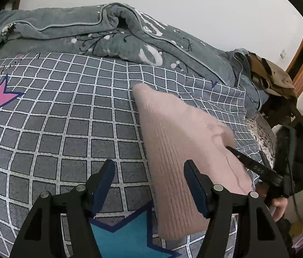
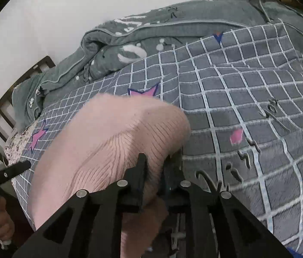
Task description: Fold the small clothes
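Observation:
A pink ribbed knit garment [image 1: 173, 139] lies lengthwise on the grey checked bed sheet [image 1: 65, 118]. My left gripper [image 1: 149, 164] hovers open over its near left edge, one finger above the sheet and the other above the knit, with nothing pinched. My right gripper [image 2: 158, 158] is shut on the pink garment [image 2: 108, 133] at its right edge, and a fold of fabric bulges up between and in front of the fingers. In the left wrist view the right gripper [image 1: 248, 163] reaches in from the right, and the edge there is lifted.
A bunched grey-green blanket [image 1: 108, 32] lies along the far side by the wall. A heap of clothes [image 1: 276, 79] and a dark jacket [image 1: 297, 150] sit off the bed's right end. A dark slatted bed frame [image 2: 0, 111] shows at the left.

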`<state>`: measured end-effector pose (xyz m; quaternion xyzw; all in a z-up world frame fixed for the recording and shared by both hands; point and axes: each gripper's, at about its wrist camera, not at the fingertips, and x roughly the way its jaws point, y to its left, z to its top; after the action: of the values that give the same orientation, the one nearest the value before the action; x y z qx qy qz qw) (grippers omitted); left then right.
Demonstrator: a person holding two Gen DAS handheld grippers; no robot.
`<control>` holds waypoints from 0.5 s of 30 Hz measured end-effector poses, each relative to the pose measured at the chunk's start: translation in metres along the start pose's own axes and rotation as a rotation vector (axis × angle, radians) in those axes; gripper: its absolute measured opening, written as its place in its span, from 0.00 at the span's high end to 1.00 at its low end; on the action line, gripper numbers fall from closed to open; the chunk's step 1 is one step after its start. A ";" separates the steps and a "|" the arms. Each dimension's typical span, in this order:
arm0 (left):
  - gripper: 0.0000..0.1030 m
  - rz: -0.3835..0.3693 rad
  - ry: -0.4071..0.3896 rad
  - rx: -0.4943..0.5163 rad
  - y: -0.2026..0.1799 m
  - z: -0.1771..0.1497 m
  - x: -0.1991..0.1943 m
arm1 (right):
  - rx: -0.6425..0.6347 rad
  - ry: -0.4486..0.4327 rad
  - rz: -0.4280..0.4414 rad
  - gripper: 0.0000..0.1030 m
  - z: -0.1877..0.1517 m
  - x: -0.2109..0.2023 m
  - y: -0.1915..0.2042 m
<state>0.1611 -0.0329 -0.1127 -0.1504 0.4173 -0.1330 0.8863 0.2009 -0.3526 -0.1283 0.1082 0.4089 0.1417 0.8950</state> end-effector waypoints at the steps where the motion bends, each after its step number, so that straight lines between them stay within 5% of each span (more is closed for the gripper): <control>1: 0.38 0.004 -0.006 0.006 0.000 -0.001 -0.002 | 0.001 -0.034 -0.003 0.79 -0.003 -0.014 0.002; 4: 0.38 0.009 -0.004 0.005 0.002 -0.002 -0.003 | 0.012 -0.111 0.057 0.57 -0.012 -0.059 0.013; 11: 0.38 -0.025 0.005 -0.012 -0.003 -0.011 -0.006 | 0.014 -0.082 0.145 0.52 -0.048 -0.073 0.050; 12: 0.38 -0.025 0.007 -0.005 -0.005 -0.012 -0.007 | 0.018 -0.073 0.129 0.53 -0.051 -0.066 0.052; 14: 0.38 -0.025 0.006 0.007 -0.009 -0.015 -0.009 | 0.016 -0.056 0.127 0.94 -0.056 -0.055 0.056; 15: 0.38 -0.024 0.008 0.010 -0.010 -0.015 -0.011 | -0.018 -0.057 0.134 0.95 -0.055 -0.055 0.059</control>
<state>0.1415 -0.0405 -0.1109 -0.1505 0.4182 -0.1463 0.8838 0.1151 -0.3114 -0.1067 0.1311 0.3738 0.2018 0.8957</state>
